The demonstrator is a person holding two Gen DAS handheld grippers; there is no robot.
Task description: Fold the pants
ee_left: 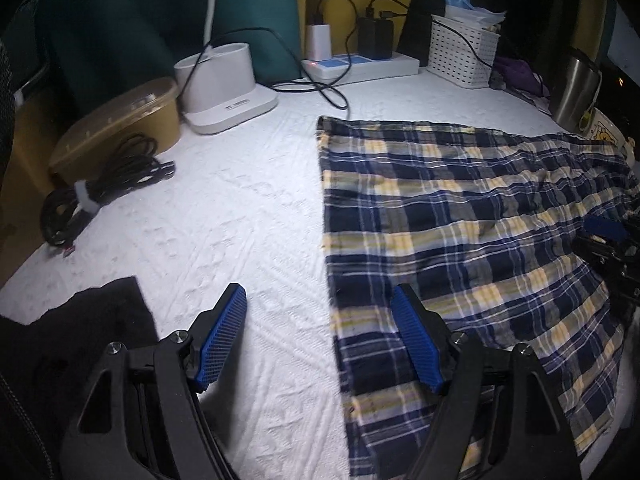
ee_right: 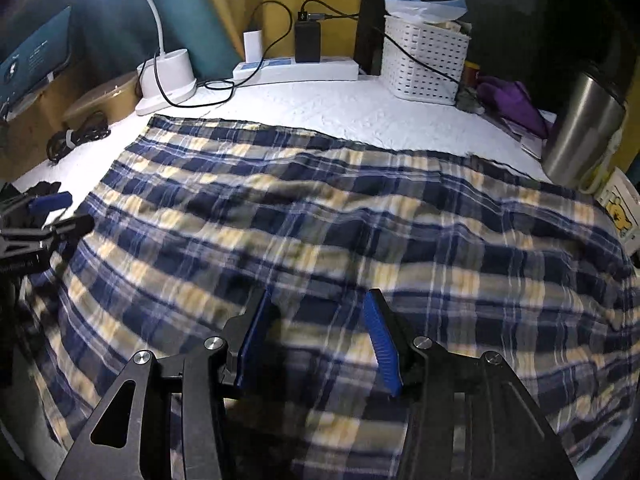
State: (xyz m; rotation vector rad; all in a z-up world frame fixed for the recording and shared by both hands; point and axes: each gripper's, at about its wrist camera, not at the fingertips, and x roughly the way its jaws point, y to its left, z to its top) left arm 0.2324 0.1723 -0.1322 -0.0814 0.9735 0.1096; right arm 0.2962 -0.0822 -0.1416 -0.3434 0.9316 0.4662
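Observation:
Navy, yellow and white plaid pants (ee_left: 460, 208) lie spread flat on a white textured cover (ee_left: 224, 216). My left gripper (ee_left: 319, 292) is open and straddles the cloth's left edge: one pad is over the white cover, the other over the plaid. Nothing is pinched between them. In the right wrist view the pants (ee_right: 340, 216) fill most of the frame, slightly rumpled. My right gripper (ee_right: 317, 296) hovers over the middle of the fabric, jaws partly apart with a clear gap. The other gripper shows at each view's edge: right (ee_left: 604, 236), left (ee_right: 48, 216).
Along the back stand a white lamp base (ee_left: 224, 84), a power strip (ee_left: 360, 65) with chargers, a white perforated basket (ee_left: 462, 50) and a steel tumbler (ee_left: 574, 84). At left are a brown lidded tub (ee_left: 120, 120), a coiled black cable (ee_left: 104, 188) and dark cloth (ee_left: 92, 320).

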